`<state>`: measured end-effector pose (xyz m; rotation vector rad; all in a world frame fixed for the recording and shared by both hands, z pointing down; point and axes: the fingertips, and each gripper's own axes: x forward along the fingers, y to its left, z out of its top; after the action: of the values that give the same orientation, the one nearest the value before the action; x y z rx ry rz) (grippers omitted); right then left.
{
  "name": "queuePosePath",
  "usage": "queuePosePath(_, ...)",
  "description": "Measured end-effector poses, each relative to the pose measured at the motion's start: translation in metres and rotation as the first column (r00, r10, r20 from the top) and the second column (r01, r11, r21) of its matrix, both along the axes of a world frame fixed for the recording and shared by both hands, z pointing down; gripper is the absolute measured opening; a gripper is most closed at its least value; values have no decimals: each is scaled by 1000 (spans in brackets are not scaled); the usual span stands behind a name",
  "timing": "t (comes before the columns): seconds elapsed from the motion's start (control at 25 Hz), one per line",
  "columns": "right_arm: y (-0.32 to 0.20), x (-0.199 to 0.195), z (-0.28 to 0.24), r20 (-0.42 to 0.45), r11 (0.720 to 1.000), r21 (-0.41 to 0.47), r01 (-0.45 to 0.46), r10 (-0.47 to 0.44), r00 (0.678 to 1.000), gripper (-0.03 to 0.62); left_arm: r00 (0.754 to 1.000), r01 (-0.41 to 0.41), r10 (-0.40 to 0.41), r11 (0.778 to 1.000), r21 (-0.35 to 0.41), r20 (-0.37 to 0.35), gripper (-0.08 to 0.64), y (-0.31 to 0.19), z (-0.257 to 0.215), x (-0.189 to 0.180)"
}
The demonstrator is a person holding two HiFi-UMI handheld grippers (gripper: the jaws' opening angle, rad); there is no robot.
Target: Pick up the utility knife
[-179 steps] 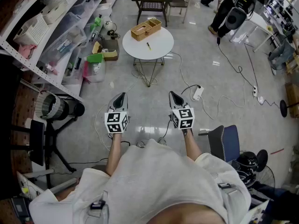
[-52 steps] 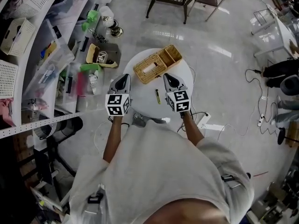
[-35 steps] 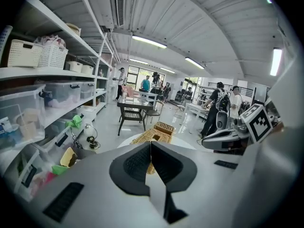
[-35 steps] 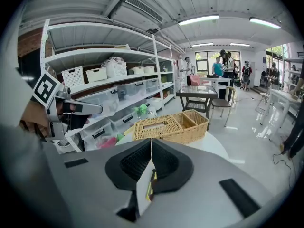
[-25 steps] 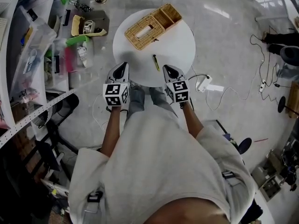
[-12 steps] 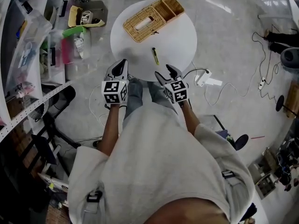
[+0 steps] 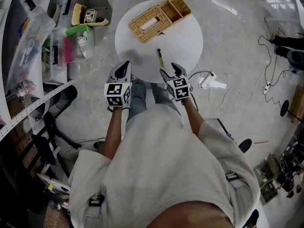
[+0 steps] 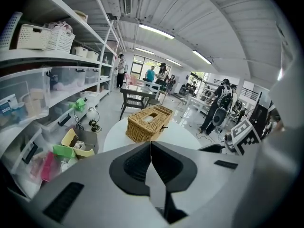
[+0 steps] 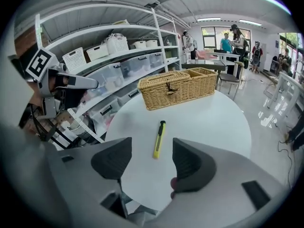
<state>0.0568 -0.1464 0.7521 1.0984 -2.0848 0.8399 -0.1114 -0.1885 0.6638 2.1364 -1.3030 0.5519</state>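
A yellow utility knife (image 7: 161, 57) with a black tip lies near the middle of the round white table (image 7: 183, 37). In the right gripper view the knife (image 9: 159, 138) shows through the gap between the jaws, on the tabletop farther out. My right gripper (image 7: 170, 70) hangs over the table's near edge, just short of the knife. Its jaws are opening, and the right gripper (image 9: 151, 142) has nothing between them. My left gripper (image 7: 124, 65) sits shut and empty at the table's near left edge. The shut left gripper (image 8: 151, 144) points toward the basket.
A wicker basket (image 7: 159, 19) stands on the table's far side, beyond the knife. Shelves with plastic bins (image 7: 28, 42) line the left. A power strip (image 7: 205, 83) and cables lie on the floor to the right. People stand far off across the room.
The right gripper's jaws went from shut to wide apart as it sank toward the table's near edge. The left gripper stayed shut and barely moved.
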Motion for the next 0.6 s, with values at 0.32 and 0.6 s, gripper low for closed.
queuePosePath(0.32,-29,-13,32,-45,999,-47,28,-30,999,276,1000,24,-24,1000,-11,11,20,6,1,-16)
queuePosePath(0.6,-56,-19,54,-92,998,-60,29,-35,995,259,999,45,-45,999,-26,24,20,13,4,-31)
